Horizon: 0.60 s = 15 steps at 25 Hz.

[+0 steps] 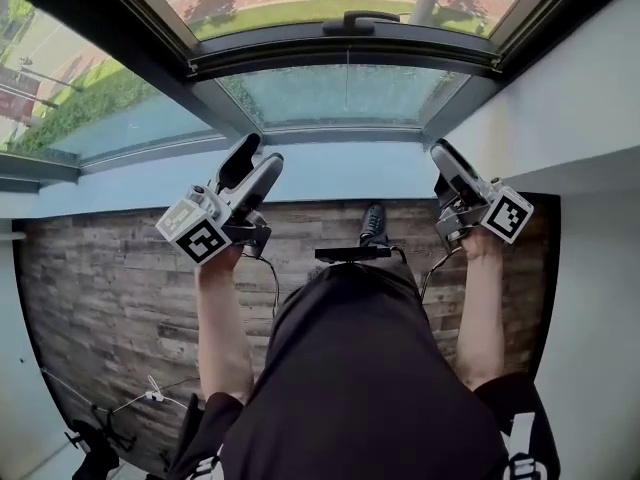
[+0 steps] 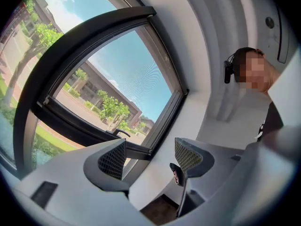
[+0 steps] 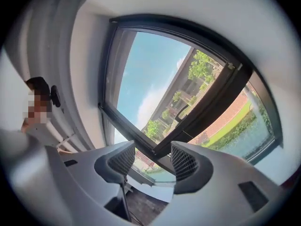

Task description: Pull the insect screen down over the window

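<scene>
1. Dark-framed window is seen ahead, with the sash handle at the top of the head view.
2. Insect screen mesh is seen as fine ripples across the pane, apart from both grippers.
3. Left gripper is held spread, with nothing between its jaws.
4. Right gripper is likewise spread and empty.

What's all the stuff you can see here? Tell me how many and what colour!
Window: one, dark frame, ahead above the floor; trees and buildings outside.
Window handle: one, black, on the frame near the top of the head view.
Floor: one, brown wood-look, below the window.
Cables: a few, thin, on the floor at lower left.
Shoe: one showing, black, on the floor between the grippers.
Left gripper: one, grey, jaws apart, nothing between.
Right gripper: one, grey, jaws apart, nothing between.
</scene>
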Tool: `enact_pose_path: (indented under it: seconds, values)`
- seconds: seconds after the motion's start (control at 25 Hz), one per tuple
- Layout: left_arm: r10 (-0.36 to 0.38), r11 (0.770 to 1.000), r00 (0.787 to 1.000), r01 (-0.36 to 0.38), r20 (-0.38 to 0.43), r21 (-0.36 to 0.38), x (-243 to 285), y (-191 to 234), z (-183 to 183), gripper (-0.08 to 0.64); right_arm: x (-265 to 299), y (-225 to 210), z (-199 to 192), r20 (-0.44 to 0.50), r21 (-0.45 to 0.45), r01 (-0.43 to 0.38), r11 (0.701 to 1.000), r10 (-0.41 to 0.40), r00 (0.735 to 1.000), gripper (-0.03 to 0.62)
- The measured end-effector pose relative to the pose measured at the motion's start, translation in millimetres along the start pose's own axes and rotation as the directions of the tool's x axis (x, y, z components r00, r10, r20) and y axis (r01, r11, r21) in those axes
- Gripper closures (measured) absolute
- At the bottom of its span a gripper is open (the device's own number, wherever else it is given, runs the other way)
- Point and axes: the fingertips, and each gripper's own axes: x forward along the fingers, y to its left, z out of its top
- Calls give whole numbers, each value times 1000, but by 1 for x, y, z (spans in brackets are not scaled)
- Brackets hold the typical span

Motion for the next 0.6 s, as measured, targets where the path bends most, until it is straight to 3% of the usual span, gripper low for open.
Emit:
enact_pose_path:
  seconds: [0.2,0.36,0.6]
  values:
    - [-33,999,999,33,2,-26,-55,-3,-15,219,-30,35,-45,62,18,58,998,-59,996,350]
    - [-90,994,995,93,41,-56,-85,-28,-17,219,-68,65,-69,100,30,110,994,-112,989,350]
    - [-140,989,988,143,68,-28,-110,-59,-21,219,-94,98,-73,143,1,106,994,-105,984,351]
